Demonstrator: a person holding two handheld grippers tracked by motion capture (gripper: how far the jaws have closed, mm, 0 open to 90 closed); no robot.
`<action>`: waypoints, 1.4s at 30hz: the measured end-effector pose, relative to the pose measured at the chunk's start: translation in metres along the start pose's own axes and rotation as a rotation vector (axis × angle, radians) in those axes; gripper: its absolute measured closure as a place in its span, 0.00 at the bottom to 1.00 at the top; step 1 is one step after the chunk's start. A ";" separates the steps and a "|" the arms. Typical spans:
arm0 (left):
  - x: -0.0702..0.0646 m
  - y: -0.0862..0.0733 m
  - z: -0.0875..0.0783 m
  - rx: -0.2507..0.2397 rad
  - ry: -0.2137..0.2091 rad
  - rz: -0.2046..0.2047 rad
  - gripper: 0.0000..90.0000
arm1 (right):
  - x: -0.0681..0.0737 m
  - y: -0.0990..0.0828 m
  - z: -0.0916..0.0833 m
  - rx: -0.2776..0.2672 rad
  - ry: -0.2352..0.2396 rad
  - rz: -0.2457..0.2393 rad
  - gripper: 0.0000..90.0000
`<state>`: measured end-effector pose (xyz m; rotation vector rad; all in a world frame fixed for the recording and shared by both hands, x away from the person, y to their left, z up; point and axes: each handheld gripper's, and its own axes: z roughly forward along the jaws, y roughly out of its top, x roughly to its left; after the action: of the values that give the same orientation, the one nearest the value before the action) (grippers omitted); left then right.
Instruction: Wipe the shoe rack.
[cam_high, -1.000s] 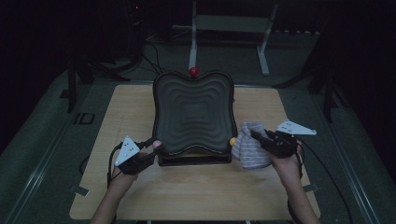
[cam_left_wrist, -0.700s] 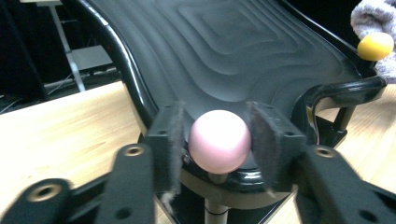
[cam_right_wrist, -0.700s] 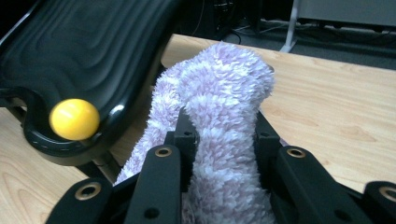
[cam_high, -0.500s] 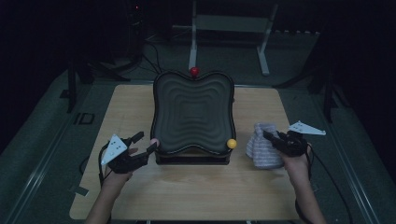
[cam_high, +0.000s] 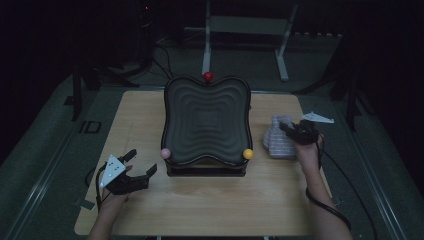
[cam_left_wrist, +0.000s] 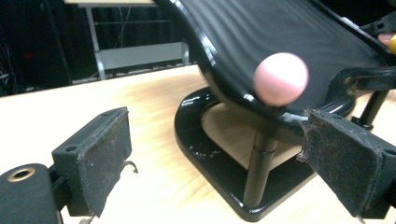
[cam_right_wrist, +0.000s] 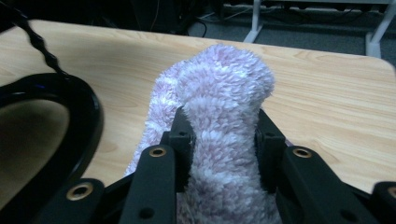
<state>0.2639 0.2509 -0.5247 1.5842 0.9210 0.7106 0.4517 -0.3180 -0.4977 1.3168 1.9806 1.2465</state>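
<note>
A black wavy tray (cam_high: 206, 120) stands on a stand in the middle of the wooden table (cam_high: 200, 210). It carries a red ball (cam_high: 208, 76) at its far edge, a pink ball (cam_high: 165, 152) at the near left corner and a yellow ball (cam_high: 247, 153) at the near right. My left gripper (cam_high: 142, 162) lies left of the stand; its jaws have just been opening and nothing is between them. In the left gripper view it (cam_left_wrist: 219, 158) faces the pink ball (cam_left_wrist: 280, 78) and the stand's base (cam_left_wrist: 210, 149). My right gripper (cam_high: 285, 127) is shut on a fluffy pink-white cloth (cam_high: 277, 142) (cam_right_wrist: 224, 84), though its jaws have just been easing open.
A metal frame (cam_high: 245, 25) and cables stand on the dark floor behind the table. Bare wood lies in front of the stand and along the table's left side (cam_high: 135, 115). The table's right edge (cam_high: 312, 130) is close to my right hand.
My left gripper drew back from the tray's near left corner toward the table's front left and opened; the pink ball shows there now. My right gripper carried the cloth right and farther away.
</note>
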 end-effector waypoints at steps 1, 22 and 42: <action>0.001 -0.001 0.000 -0.002 -0.002 -0.007 0.09 | 0.000 0.000 0.007 0.014 -0.003 -0.008 0.74; 0.000 -0.013 0.005 0.024 -0.030 -0.017 0.09 | -0.006 -0.013 0.053 0.136 -0.098 -0.034 0.37; 0.006 -0.017 0.004 0.049 -0.015 -0.014 0.09 | 0.021 -0.029 -0.003 0.045 -0.029 -0.047 0.15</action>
<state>0.2671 0.2549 -0.5421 1.6229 0.9435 0.6701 0.4263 -0.3051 -0.5186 1.2941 2.0185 1.1612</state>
